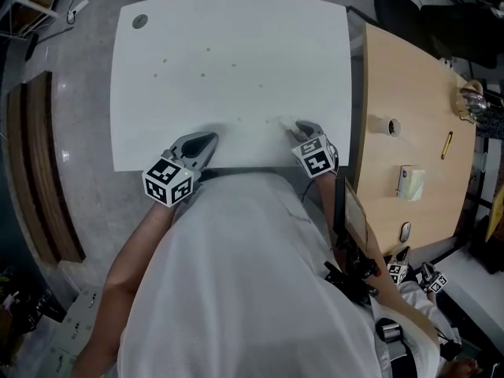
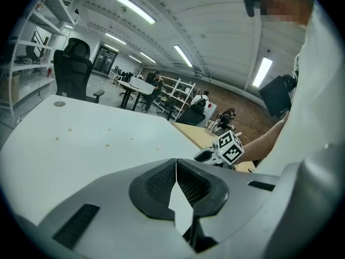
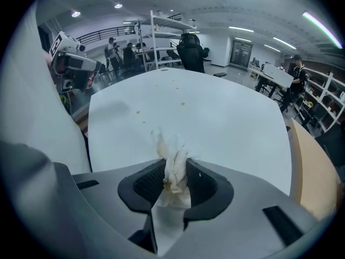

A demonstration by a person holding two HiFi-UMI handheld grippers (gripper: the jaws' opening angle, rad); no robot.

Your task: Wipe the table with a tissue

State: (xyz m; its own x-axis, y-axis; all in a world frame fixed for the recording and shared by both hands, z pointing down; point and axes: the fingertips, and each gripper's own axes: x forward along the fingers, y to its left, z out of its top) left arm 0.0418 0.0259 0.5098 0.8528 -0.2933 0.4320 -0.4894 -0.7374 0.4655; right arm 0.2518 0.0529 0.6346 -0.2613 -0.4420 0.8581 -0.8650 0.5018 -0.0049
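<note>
Right tongs (image 3: 176, 174) clamp the crumpled, stained tissue (image 3: 172, 154) at the near edge of the white table (image 1: 228, 30); left tongs (image 2: 176, 169) rest shut, empty. We should press the wad flat and sweep toward the far brown specks (image 1: 203, 75).

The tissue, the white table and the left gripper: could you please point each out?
tissue (image 3: 173, 165): right gripper view, crumpled wad between the jaws.
white table (image 1: 260, 30): head view, bare part of its top.
left gripper (image 2: 176, 166): left gripper view, where its jaws meet.
</note>
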